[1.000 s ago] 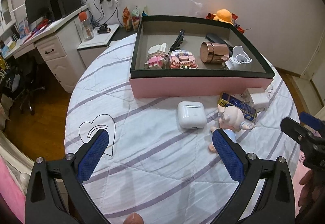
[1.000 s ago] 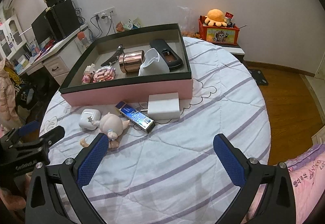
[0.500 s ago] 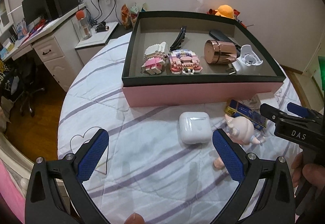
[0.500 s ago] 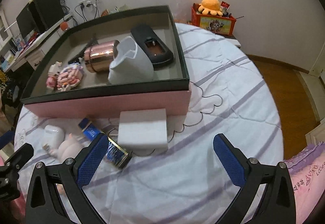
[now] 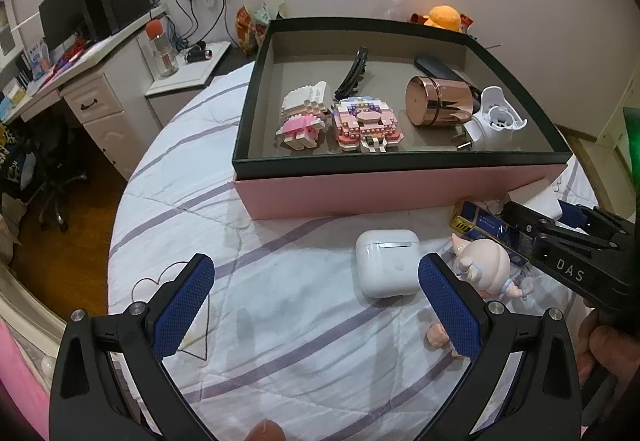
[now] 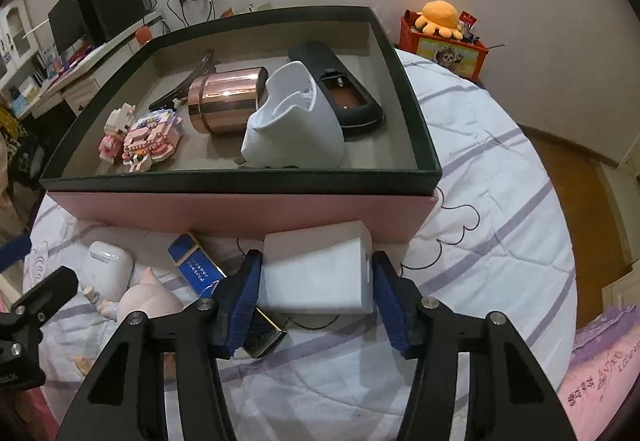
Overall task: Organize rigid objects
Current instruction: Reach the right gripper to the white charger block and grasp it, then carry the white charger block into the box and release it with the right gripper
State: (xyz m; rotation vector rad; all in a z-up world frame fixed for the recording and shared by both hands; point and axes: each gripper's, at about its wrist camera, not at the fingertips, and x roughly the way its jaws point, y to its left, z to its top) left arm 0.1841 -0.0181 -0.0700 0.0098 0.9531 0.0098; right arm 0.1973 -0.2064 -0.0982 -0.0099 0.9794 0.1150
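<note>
My right gripper point(image 6: 316, 275) straddles a white rectangular block point(image 6: 320, 261) lying on the bed in front of the pink box point(image 6: 240, 207). Its jaws are closing, and both blue pads point(image 6: 246, 287) touch the block's sides. Beside it lie a blue-and-gold pack point(image 6: 194, 265), a pale doll figure point(image 5: 486, 269) and a white earbud case point(image 5: 386, 267). My left gripper point(image 5: 315, 261) hovers open over the quilt, the case just inside its right finger. Nothing sits between its pads.
The dark-rimmed box point(image 5: 400, 161) holds two brick models point(image 5: 360, 123), a rose-gold cylinder point(image 5: 434, 101), a white holder point(image 5: 498, 119), a black clip point(image 5: 352, 71) and a black oblong piece point(image 6: 338, 85). A desk point(image 5: 92, 97) stands far left; a plush toy on a red crate point(image 6: 440, 29) far right.
My right gripper moved forward and down to the white block and its jaws closed from wide onto it. My left gripper edged toward the box, then stayed open and still.
</note>
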